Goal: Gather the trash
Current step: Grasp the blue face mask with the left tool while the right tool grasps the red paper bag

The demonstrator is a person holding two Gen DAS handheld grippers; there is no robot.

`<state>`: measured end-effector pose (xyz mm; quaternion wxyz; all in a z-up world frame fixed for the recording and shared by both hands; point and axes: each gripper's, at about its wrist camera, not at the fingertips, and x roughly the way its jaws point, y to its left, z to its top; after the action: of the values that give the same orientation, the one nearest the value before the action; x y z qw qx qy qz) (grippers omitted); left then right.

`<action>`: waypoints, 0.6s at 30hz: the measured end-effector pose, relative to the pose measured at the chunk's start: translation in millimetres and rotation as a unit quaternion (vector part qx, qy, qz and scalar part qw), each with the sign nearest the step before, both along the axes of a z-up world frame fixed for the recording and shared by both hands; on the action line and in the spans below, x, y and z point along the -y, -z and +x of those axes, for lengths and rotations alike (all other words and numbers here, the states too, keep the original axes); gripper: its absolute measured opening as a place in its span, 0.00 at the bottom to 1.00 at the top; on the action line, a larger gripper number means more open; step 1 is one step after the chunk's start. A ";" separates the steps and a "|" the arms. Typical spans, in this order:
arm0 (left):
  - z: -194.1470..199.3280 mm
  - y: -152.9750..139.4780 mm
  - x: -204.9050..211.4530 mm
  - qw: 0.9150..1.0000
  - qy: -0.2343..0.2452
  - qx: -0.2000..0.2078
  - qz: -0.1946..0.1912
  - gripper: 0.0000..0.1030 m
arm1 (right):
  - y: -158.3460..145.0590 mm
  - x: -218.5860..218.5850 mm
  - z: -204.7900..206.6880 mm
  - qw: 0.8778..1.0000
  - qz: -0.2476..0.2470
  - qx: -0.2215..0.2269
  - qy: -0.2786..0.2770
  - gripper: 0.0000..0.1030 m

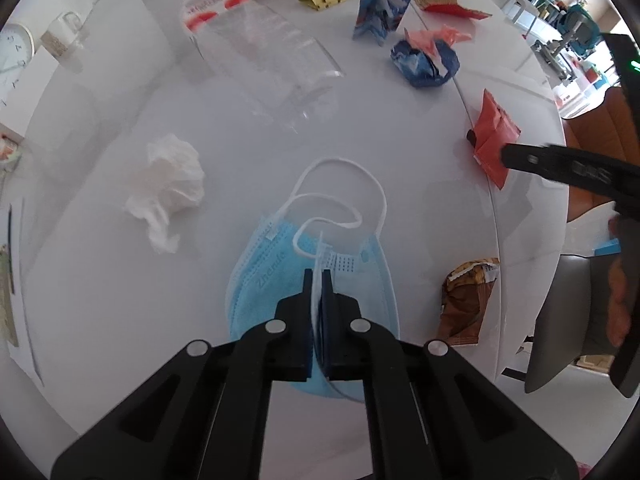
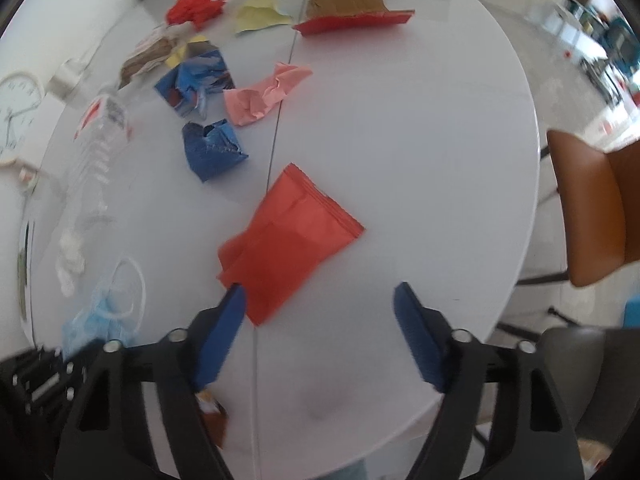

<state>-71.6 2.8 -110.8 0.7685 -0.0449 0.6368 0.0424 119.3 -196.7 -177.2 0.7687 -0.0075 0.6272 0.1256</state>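
Note:
In the left wrist view my left gripper is shut on a light blue face mask. It pinches the mask's middle fold and a white ear loop, and the mask lies on the white table. My right gripper stands open over a flat red packet. Its left blue pad sits at the packet's near corner and the other pad is well off to the right. The left wrist view shows that red packet between the right gripper's fingers near the table's right edge.
A clear plastic bottle, a crumpled white tissue, a brown snack wrapper, blue crumpled paper, pink paper and more scraps lie around. An orange chair stands past the table's right edge.

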 end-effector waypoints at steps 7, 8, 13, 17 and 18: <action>1.0 -27.6 -18.9 0.999 0.031 0.022 -0.007 0.03 | 3.6 -17.7 12.5 0.997 0.005 0.002 0.081 0.67; 0.2 -28.7 -21.3 0.999 0.038 0.024 -0.006 0.03 | 4.2 -18.1 14.4 0.996 0.003 0.005 0.087 0.61; 6.7 -22.2 -34.1 0.997 0.070 0.021 -0.016 0.03 | 1.6 -22.2 18.9 0.993 0.008 0.010 0.116 0.37; 6.4 -27.0 -41.8 0.994 0.098 0.031 -0.035 0.02 | -2.5 -18.9 7.7 0.991 0.013 0.020 0.131 0.29; 8.6 -28.4 -42.3 0.993 0.104 0.034 -0.037 0.02 | -5.4 -17.4 4.1 0.991 0.015 0.024 0.133 0.16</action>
<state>-63.0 45.1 -82.4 0.7879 -0.0084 0.6126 -0.0628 123.4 -179.3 -171.8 0.7936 0.0849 0.6017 0.0316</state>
